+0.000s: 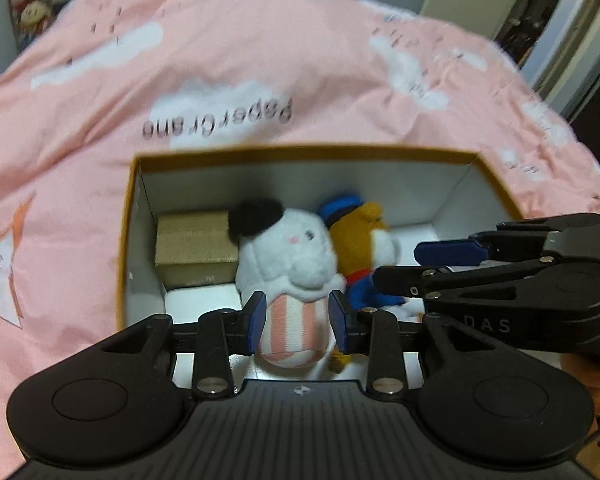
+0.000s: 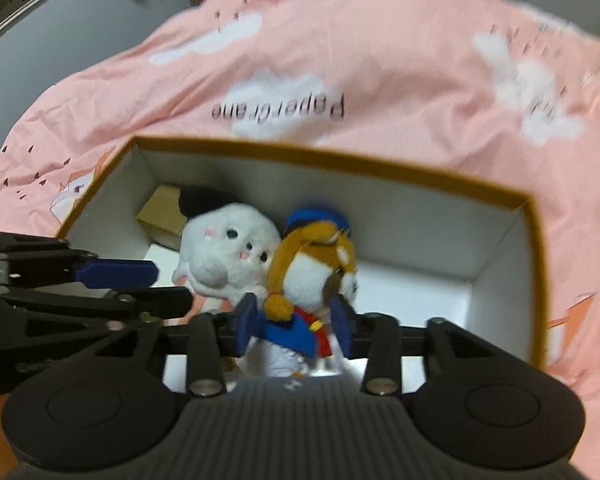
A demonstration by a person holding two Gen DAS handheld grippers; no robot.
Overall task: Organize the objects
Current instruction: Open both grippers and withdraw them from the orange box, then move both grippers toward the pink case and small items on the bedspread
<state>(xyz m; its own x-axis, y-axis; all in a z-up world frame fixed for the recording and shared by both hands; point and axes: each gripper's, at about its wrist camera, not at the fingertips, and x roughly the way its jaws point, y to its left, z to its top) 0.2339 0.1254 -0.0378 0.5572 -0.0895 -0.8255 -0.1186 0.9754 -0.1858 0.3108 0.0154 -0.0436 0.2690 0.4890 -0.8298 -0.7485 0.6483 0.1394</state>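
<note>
One open box (image 1: 125, 240) is sitting on the pink bed cover (image 1: 260, 60), containing two plush toys and one small carton (image 1: 196, 246). The left gripper (image 1: 298, 316) is clamping the white plush (image 1: 288, 248) (striped body); the right gripper (image 2: 296, 320) is clamping the brown plush (image 2: 312, 264).

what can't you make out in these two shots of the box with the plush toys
- Lower body of the white plush: left wrist view, hidden behind the left gripper around its striped part.
- Legs of the orange plush: right wrist view, hidden by the right gripper.
- Small print on the brown carton: left wrist view, blurred.
- Near wall of the box: both views, covered by the gripper bodies.
</note>
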